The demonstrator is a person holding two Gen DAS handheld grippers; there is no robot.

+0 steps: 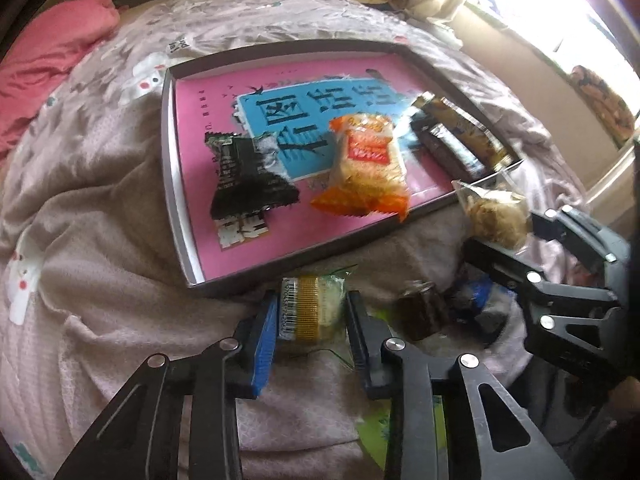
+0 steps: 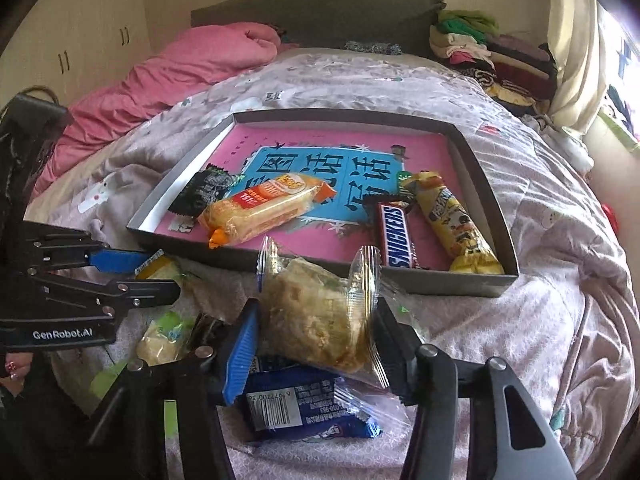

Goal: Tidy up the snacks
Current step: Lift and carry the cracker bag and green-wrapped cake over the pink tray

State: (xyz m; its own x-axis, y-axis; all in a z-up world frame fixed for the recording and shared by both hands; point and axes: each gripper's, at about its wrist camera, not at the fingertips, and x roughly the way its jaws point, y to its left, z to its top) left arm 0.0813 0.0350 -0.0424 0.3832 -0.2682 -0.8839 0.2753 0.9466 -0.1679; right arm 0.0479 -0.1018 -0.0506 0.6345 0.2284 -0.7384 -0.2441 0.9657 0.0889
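My left gripper (image 1: pixel 310 314) was clamped on the small yellow-banded cake (image 1: pixel 310 312), which lay on the blanket (image 1: pixel 100 240) just near of the tray's (image 1: pixel 170 168) near wall. It looked light and soft inside slick film, so I judged the pads belonged on the firm body, not the crinkly sealed ends. Further right, loose packets sat between my two tools: a dark one (image 1: pixel 420 312) and a blue wrapper (image 2: pixel 304 404), both light and easily nudged. My right gripper (image 2: pixel 316 320) was closed on the clear-wrapped crumbly pastry (image 2: pixel 316 312), lifted above the blue wrapper; it seemed fragile and liable to break under a hard squeeze. The tray wall stood as a low lip to clear. Inside it, open pink floor remained far of the green-black packet (image 2: pixel 204 192) and orange bag (image 2: pixel 264 208), while the Snickers bar (image 2: pixel 396 236) and yellow packet (image 2: pixel 452 220) crowded the right side.
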